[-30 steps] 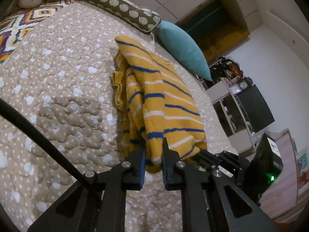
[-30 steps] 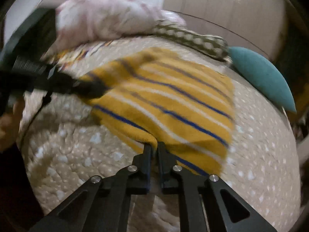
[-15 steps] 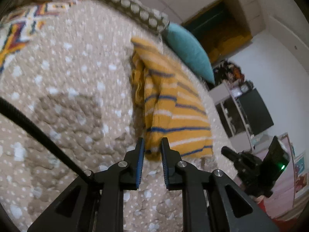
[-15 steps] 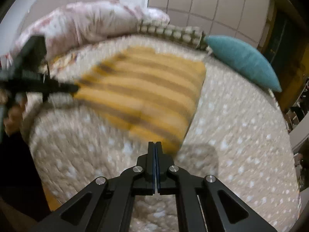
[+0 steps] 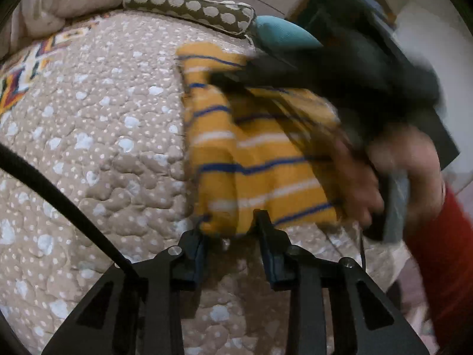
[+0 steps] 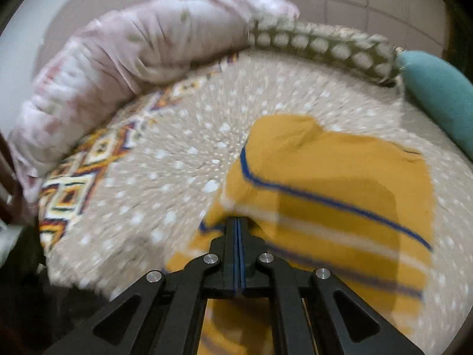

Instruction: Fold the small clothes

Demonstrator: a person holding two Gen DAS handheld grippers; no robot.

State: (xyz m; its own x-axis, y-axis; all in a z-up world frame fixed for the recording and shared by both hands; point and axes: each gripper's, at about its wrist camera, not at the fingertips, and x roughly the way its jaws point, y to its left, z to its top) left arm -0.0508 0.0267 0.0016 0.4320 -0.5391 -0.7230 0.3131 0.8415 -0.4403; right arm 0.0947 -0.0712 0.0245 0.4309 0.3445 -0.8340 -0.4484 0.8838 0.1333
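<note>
Left claw (image 5: pixel 230 230) sits low over the bed w/ jaws part-spread; they have just been opening. The near hem of the yellow striped sweater (image 5: pixel 254 159) lies between the tips, but the pads don't look to press it, so released. Right claw (image 6: pixel 239 227) is clenched tight, blue pads meeting. It's over the same sweater (image 6: pixel 340 201), tips at a rumpled edge; can't tell whether any knit is pinched between them, too blurred.

Just past the left claw the sweater lies in a narrow band on the quilted bedspread (image 5: pixel 97 136), running away from the tips. To that claw's right, the person's hand (image 5: pixel 393 177) grips the other tool, and a red sleeve (image 5: pixel 443 254) shows beyond it. The tool's black body crosses over the far part of the sweater.

Judgement: the step looks like finishing one fold and setting up the next. To do it well: let the hem drop flat, back the left claw off w/o dragging it, then re-grip at a corner, not mid-hem. Keep edges lined up, stripes parallel. Knit is soft and thick, prob. bunches if pulled sideways.

Far end, beyond both claws: dotted bolster (image 5: pixel 189 3), teal cushion (image 6: pixel 437 94), pink bedding (image 6: pixel 127 50).
</note>
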